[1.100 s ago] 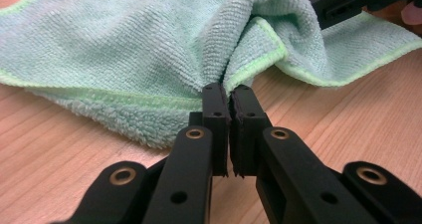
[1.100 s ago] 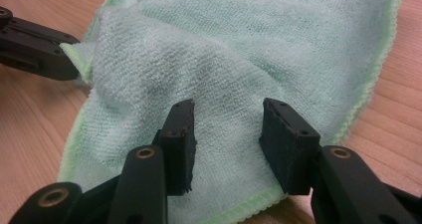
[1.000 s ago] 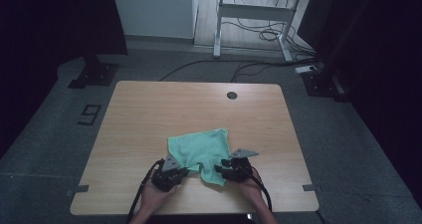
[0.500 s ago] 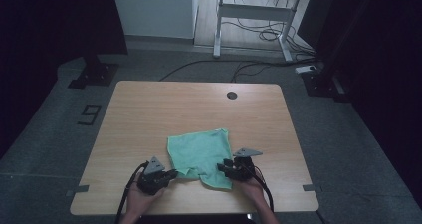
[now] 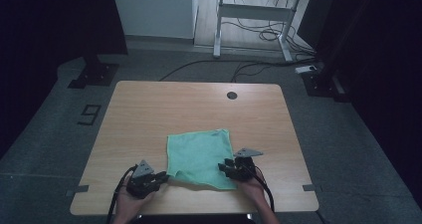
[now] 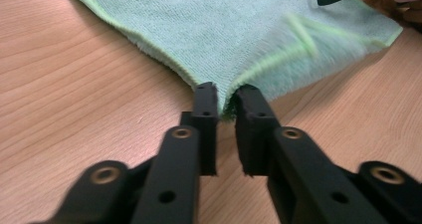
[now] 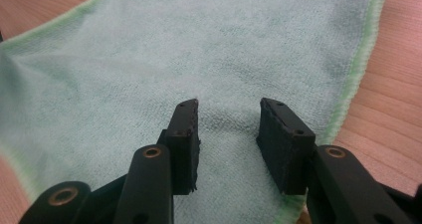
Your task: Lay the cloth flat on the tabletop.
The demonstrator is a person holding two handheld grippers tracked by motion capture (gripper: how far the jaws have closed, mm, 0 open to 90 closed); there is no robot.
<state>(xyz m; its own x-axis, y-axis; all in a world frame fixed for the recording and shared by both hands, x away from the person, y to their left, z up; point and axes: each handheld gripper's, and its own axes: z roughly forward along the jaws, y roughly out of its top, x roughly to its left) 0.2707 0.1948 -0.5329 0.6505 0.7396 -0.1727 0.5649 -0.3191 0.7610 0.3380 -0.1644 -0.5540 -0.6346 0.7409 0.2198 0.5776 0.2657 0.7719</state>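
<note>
The high view looks down on the whole worktop (image 5: 149,109) from the near side. Both gripper views sit low and close, sharing the green cloth (image 5: 199,154).

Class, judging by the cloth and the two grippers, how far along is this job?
Done: the green cloth lies mostly spread on the table. In hand: the left gripper pinches its near corner, jaws shut on it; the right gripper rests open over the cloth. Left: probably gripping with the right and smoothing or folding.
</note>
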